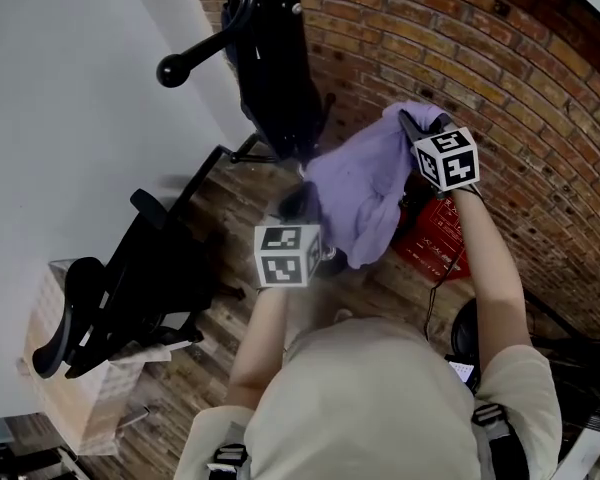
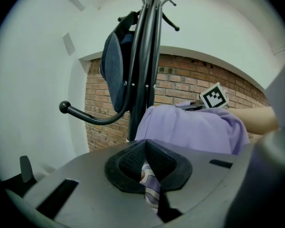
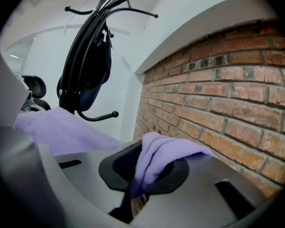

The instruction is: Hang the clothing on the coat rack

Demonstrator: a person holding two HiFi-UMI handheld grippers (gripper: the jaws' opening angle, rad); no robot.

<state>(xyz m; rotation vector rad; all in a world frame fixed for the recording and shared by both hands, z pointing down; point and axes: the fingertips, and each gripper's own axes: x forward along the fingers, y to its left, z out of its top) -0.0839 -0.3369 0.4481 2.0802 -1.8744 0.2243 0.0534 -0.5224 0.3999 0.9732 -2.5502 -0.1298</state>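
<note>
The coat rack (image 1: 275, 68) stands against the white wall, close to the corner where the brick wall (image 1: 480, 58) begins, and a dark hanging item (image 2: 115, 65) already hangs on its upper arms. That is probably the main risk. If the lilac garment (image 1: 360, 183) is lifted into that crowded side, it may drape over the dark item instead of catching a hook, then slide off. A firm push against the slim pole might also rock the rack.

The garment hangs in the air between the two grippers, just beside the pole and below its top arms. The left gripper (image 2: 147, 167) is pinched tight on a thin patterned strip of the cloth. That is a small bite, and a tug could pull it free. The right gripper (image 3: 149, 172) is clamped on a thick bunched fold near the brick wall, which looks the safer hold.

The brick is rough and matt, with pale mortar lines. The rack is smooth black metal with curved arms. The garment is soft, thin fabric that folds loosely. The jaw pads are black, ribbed rubber. The low hook (image 2: 85, 115) ends in a small round knob, and cloth may slip over it unless it is seated deep.
</note>
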